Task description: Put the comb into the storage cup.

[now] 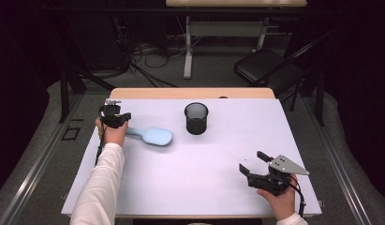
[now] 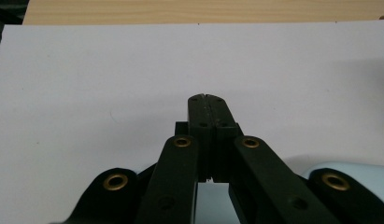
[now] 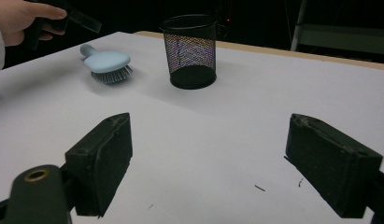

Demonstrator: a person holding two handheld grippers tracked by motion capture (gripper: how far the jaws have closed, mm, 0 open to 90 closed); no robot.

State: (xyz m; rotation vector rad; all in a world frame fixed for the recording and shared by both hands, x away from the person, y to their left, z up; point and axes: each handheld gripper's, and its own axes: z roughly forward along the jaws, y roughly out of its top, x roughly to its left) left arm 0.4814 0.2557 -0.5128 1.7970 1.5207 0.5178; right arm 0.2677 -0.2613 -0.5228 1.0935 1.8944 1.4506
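Note:
A pale blue hairbrush [image 1: 152, 136] lies bristles down on the white table cover [image 1: 204, 183], left of centre, with its handle toward the person's left hand. My left gripper [image 1: 111, 110] hovers at the handle end, its jaws pressed together with nothing between the tips [image 2: 208, 100]. The brush [image 2: 367, 169] shows beneath and to the right of its linkage. My right gripper [image 1: 251, 161] rests near the front right corner, open and empty [image 3: 208, 126]. From there the brush [image 3: 108, 63] lies far left, under the left hand.
A black mesh cup [image 1: 196, 118] stands upright right of the brush, toward the back; it is also in the right gripper view [image 3: 189, 51]. The table's bare wooden strip [image 1: 190, 93] runs along the far edge. A black chair [image 1: 265, 65] stands behind on the floor.

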